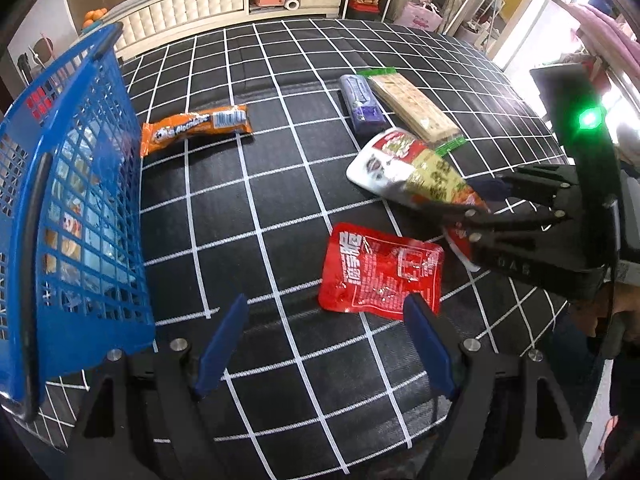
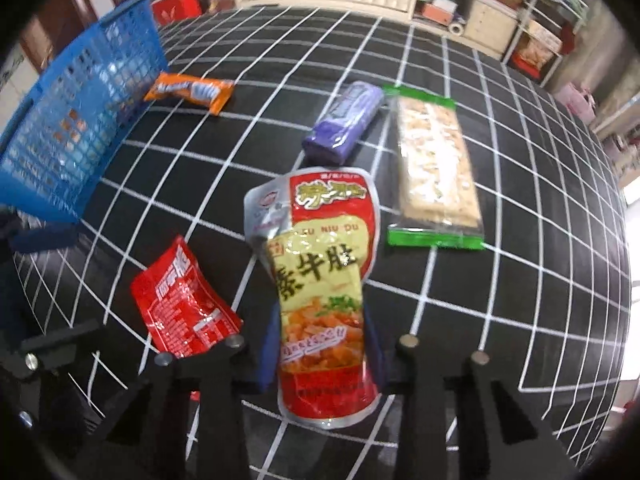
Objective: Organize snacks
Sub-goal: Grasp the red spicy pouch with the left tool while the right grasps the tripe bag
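Observation:
My right gripper [image 2: 322, 320] is shut on a tall red and yellow snack pouch [image 2: 320, 264] and holds it just above the black grid cloth; the same gripper [image 1: 484, 200] and pouch [image 1: 404, 164] show in the left wrist view. My left gripper [image 1: 326, 322] is open and empty, just in front of a small red sachet [image 1: 382, 270], which also shows in the right wrist view [image 2: 182, 306]. A blue basket [image 1: 76, 200] holding several snacks stands at the left, also in the right wrist view [image 2: 76, 120].
On the cloth lie an orange snack bar [image 1: 196, 126], a purple pack [image 1: 362, 104] and a long cracker pack with green ends [image 1: 414, 104]. A white cabinet [image 1: 224, 4] and shelves stand beyond the far edge. The cloth's right edge [image 2: 624, 240] drops off.

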Motion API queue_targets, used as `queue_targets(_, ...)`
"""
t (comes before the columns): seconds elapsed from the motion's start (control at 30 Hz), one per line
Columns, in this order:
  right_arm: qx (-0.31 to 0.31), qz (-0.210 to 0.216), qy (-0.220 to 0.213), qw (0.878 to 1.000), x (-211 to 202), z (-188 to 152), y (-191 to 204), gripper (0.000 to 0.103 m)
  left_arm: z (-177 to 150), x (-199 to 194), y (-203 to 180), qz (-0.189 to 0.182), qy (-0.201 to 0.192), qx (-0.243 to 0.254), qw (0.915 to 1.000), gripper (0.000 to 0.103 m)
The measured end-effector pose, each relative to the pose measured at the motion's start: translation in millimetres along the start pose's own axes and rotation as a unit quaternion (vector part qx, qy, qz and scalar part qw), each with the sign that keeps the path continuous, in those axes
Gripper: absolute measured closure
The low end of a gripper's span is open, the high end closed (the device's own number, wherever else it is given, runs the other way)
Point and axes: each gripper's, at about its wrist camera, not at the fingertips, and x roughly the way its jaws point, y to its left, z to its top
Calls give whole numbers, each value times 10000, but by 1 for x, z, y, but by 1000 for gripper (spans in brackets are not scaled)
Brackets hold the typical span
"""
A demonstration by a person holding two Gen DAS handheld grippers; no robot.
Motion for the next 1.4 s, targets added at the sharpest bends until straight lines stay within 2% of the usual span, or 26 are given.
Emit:
queue_targets(0.1, 162, 41, -173, 9997, -20, -4, -6, 62, 1, 0, 1, -94, -8, -15, 10000, 25)
queue_targets(0.23, 385, 103, -392, 9984, -46, -13, -14, 62, 6, 3, -16, -396, 143, 658, 9969, 25)
queue_targets(0.43, 601, 64, -500, 9969, -62, -28, -27, 62, 16, 23, -37, -402, 352, 1167, 9917, 25)
queue_targets(0.6, 783, 168, -531, 9954, -63, -33, -37, 62, 22, 39, -49, -483, 615, 1269, 9888, 25)
queue_targets(0.8, 970, 259, -538, 9935, -56, -33, -45, 62, 23, 63, -67, -44, 861, 1623, 9830, 25)
queue_targets(0.87, 1030, 287, -546, 9928, -55, -34, -49, 62, 25, 65, -71, 82, 811, 1699, 9821, 25)
queue_targets(1.07, 1189, 370, -548, 9907, -54, -40, -58, 62, 32, 68, -73, 175, 820, 1460, 9857, 25)
queue_targets(1.17, 1269, 426, -527, 9896, -51, -43, -61, 62, 30, 65, -74, 150, 695, 1427, 9872, 33)
queue_targets(1.23, 1309, 467, -506, 9890, -49, -44, -61, 62, 31, 60, -69, 161, 626, 1288, 9896, 55)
queue_targets(1.37, 1367, 523, -488, 9880, -45, -45, -58, 62, 28, 53, -53, 194, 550, 1094, 9923, 75)
queue_targets(1.4, 1387, 540, -489, 9877, -45, -45, -57, 62, 29, 52, -49, 237, 532, 1007, 9932, 85)
